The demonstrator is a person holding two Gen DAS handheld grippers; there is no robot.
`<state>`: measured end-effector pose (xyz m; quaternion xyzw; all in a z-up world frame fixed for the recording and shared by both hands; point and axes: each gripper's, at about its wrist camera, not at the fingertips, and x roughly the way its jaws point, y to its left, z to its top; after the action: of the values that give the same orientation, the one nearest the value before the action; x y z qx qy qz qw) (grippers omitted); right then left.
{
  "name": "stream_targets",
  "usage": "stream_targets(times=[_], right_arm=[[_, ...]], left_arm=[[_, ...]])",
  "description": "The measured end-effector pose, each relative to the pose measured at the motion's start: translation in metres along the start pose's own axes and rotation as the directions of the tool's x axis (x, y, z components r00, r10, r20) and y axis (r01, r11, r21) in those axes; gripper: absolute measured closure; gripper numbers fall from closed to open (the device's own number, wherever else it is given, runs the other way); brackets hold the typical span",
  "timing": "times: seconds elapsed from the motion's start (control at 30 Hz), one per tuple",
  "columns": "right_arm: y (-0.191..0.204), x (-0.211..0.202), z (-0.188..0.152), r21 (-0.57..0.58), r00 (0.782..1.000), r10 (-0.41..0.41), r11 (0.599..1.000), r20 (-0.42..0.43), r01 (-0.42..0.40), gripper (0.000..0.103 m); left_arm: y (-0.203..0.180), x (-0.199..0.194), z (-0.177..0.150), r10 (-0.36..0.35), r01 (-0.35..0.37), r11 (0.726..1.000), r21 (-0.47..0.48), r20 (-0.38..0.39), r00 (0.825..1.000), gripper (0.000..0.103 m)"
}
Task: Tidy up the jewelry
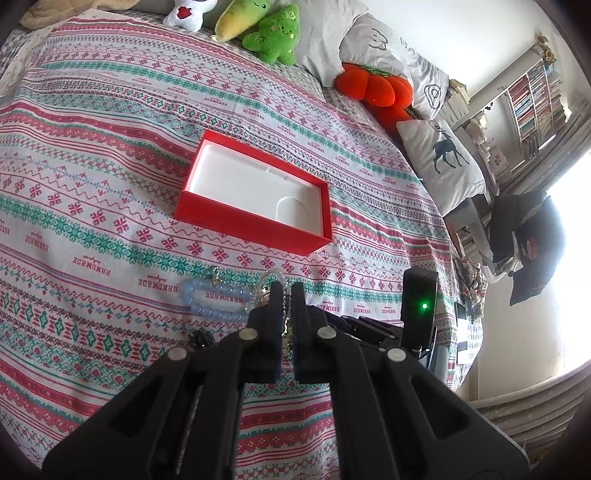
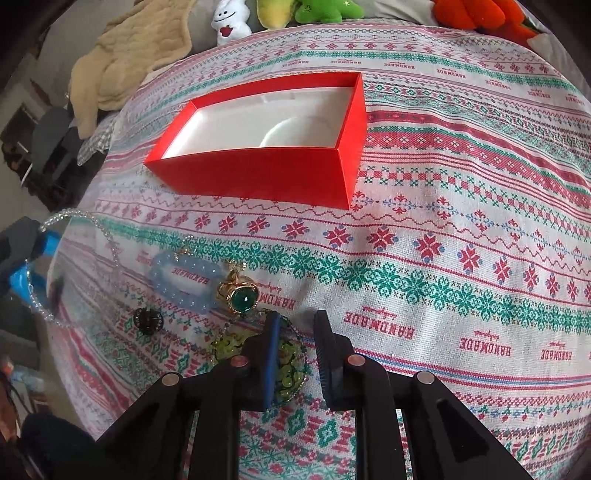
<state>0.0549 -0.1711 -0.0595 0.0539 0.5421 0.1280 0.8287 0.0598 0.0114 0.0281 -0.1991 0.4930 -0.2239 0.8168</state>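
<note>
My left claw (image 1: 285, 291) hangs low over a bed spread with a red, green and white knit-pattern cloth (image 1: 110, 155), its black fingers nearly closed on a thin silvery bead chain (image 1: 285, 314). Just left of the fingertips lies a pale blue bead bracelet (image 1: 207, 299). Beyond it sits an open red cardboard box with a white moulded liner (image 1: 255, 192). Green plush toys (image 1: 275, 35) line the headboard end.

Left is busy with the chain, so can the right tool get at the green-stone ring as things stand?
Probably yes. The right tool is open and holds nothing, and the green-stone ring lies uncovered on the bedspread just ahead and left of it. The blue bead bracelet touches it, so a grab may nudge that.
</note>
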Motion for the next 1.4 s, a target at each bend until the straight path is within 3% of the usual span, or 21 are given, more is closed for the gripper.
stream_targets(times=[0.1,0.27,0.33,0.43,0.5,0.6,0.63,0.7,1.03,1.17,1.27,1.4], right_arm=[[0.002,-0.004,0.000,-0.006,1.000,0.010,1.000,0.014,-0.010,0.100],[0.006,-0.030,-0.001,0.007,0.993,0.092,0.996,0.079,-0.093,0.101],[0.006,-0.032,-0.001,-0.006,0.993,0.089,0.996,0.084,-0.088,0.101],[0.001,-0.021,0.000,0.003,0.997,0.051,0.999,0.056,-0.052,0.098],[-0.002,-0.010,0.002,0.017,1.000,0.012,1.000,0.021,-0.012,0.083],[0.000,0.001,0.001,0.016,1.000,0.015,1.000,-0.005,-0.015,0.082],[0.002,0.003,0.001,0.002,1.000,0.002,1.000,-0.004,-0.002,0.083],[0.005,0.003,0.001,-0.014,1.000,-0.013,1.000,0.000,0.013,0.099],[0.007,-0.037,0.000,0.027,0.981,0.171,0.984,0.089,-0.174,0.100],[0.019,-0.053,-0.001,0.008,0.957,0.270,0.962,0.110,-0.272,0.100],[0.024,-0.072,-0.001,-0.003,0.926,0.351,0.935,0.141,-0.354,0.100],[0.026,-0.087,0.013,-0.011,0.935,0.300,0.953,0.188,-0.303,0.100]], left_arm=[[0.000,0.001,0.000,0.001,-0.001,1.000,-0.001,-0.001,1.000,0.098],[0.001,-0.001,0.001,-0.006,0.006,1.000,-0.003,0.005,1.000,0.098],[0.001,-0.001,0.001,-0.007,0.007,1.000,-0.001,0.002,1.000,0.098],[0.000,0.001,0.001,-0.004,0.004,1.000,0.000,-0.001,1.000,0.098],[0.000,0.001,0.001,-0.003,0.003,1.000,-0.001,-0.002,1.000,0.098],[0.000,0.001,0.001,-0.005,0.005,1.000,0.003,-0.002,1.000,0.098],[-0.001,0.001,0.001,-0.005,0.005,1.000,0.004,-0.002,1.000,0.098],[-0.001,0.001,0.001,-0.006,0.006,1.000,0.005,-0.002,1.000,0.098],[-0.001,-0.005,0.003,-0.019,0.019,1.000,0.003,0.013,1.000,0.098],[0.000,-0.007,0.008,-0.030,0.030,1.000,-0.001,0.019,0.999,0.098],[-0.002,-0.007,0.013,-0.039,0.039,0.999,0.001,0.027,0.999,0.098],[-0.005,-0.005,0.025,-0.050,0.051,0.999,-0.004,0.043,0.998,0.098]])
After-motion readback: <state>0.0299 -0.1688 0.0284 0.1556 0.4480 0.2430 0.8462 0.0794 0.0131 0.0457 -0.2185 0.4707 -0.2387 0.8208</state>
